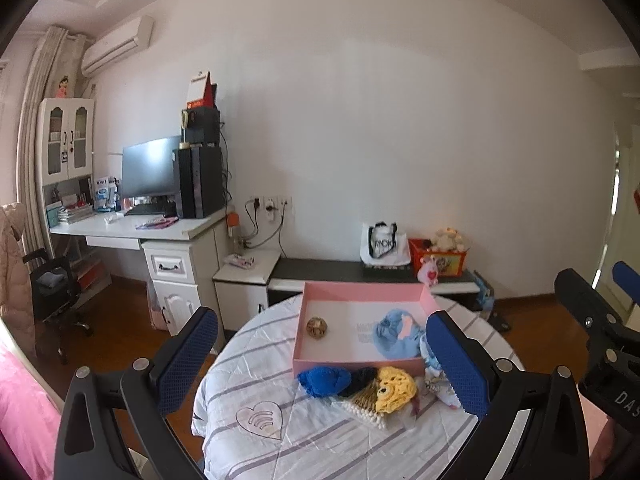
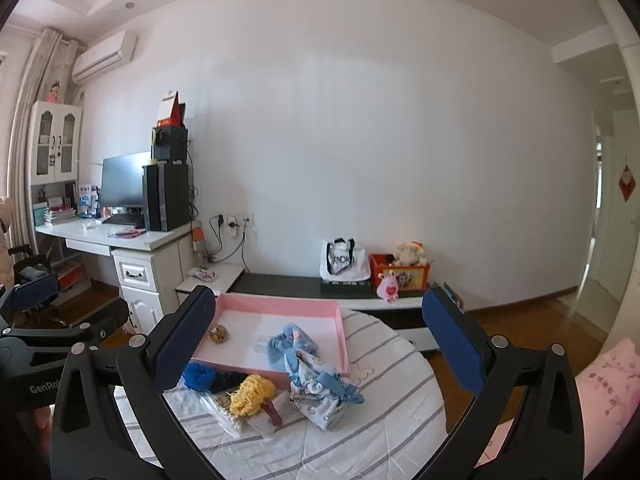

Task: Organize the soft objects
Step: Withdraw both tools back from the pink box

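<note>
Both grippers hover above a round table covered with a white striped quilted cloth (image 1: 320, 432). The left gripper (image 1: 320, 364) and right gripper (image 2: 320, 340) each have blue-padded jaws spread wide, holding nothing. A shallow pink rectangular cardboard tray (image 1: 360, 294) contains a light blue fabric item (image 1: 396, 338) and a small brown woven ball (image 1: 317, 326). Touching the tray's near wall lie a royal-blue fuzzy piece (image 1: 322, 382), a yellow crocheted piece (image 1: 394, 390), and a printed white-and-blue cloth bundle (image 2: 320, 394).

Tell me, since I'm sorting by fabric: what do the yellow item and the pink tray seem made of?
The yellow item looks like crocheted yarn: open, loopy stitches, matte. The pink tray seems to be cardboard or paperboard: thin, straight walls, sharp corners, a smooth matte finish. Neither is certain from these views.
</note>
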Demonstrator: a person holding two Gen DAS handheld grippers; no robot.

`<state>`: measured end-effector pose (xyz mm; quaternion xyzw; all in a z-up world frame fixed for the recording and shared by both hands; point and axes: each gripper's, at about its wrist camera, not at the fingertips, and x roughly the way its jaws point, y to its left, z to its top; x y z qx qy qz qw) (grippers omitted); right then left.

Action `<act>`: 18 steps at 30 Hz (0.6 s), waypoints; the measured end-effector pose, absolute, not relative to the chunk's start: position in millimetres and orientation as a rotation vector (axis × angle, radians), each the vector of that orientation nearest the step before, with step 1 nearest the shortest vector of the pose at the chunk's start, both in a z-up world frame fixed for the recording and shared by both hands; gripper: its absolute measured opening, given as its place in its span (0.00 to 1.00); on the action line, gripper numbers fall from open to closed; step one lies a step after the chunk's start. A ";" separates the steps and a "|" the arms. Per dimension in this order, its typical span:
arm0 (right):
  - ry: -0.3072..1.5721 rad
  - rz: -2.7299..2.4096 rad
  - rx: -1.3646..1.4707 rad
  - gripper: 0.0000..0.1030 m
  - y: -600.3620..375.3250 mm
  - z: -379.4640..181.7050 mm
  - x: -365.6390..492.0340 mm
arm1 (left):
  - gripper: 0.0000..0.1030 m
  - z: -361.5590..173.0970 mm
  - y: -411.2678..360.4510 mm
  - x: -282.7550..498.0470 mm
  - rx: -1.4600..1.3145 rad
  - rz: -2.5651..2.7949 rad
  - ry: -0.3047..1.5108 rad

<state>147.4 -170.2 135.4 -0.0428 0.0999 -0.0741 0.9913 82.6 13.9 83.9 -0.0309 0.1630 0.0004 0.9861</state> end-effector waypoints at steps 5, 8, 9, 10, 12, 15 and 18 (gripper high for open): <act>0.177 -0.145 -0.096 1.00 -164.3 141.0 138.6 | 1.00 83.4 17.9 69.8 -0.070 0.011 0.288; 0.175 -0.130 -0.093 1.00 -163.5 144.0 136.4 | 1.00 82.2 19.6 64.8 -0.071 0.016 0.273; 0.176 -0.121 -0.091 1.00 -163.3 144.7 135.8 | 1.00 82.1 18.6 64.3 -0.071 0.018 0.270; 0.176 -0.119 -0.089 1.00 -163.7 144.8 134.9 | 1.00 81.3 18.2 63.9 -0.070 0.018 0.267; 0.173 -0.125 -0.086 1.00 -164.2 144.8 135.0 | 1.00 80.1 18.0 63.2 -0.069 0.017 0.264; 0.173 -0.126 -0.085 1.00 -163.4 144.3 134.7 | 1.00 77.5 17.7 64.8 -0.068 0.020 0.263; 0.173 -0.133 -0.089 1.00 -163.1 143.8 134.6 | 1.00 79.2 16.8 66.2 -0.067 0.024 0.267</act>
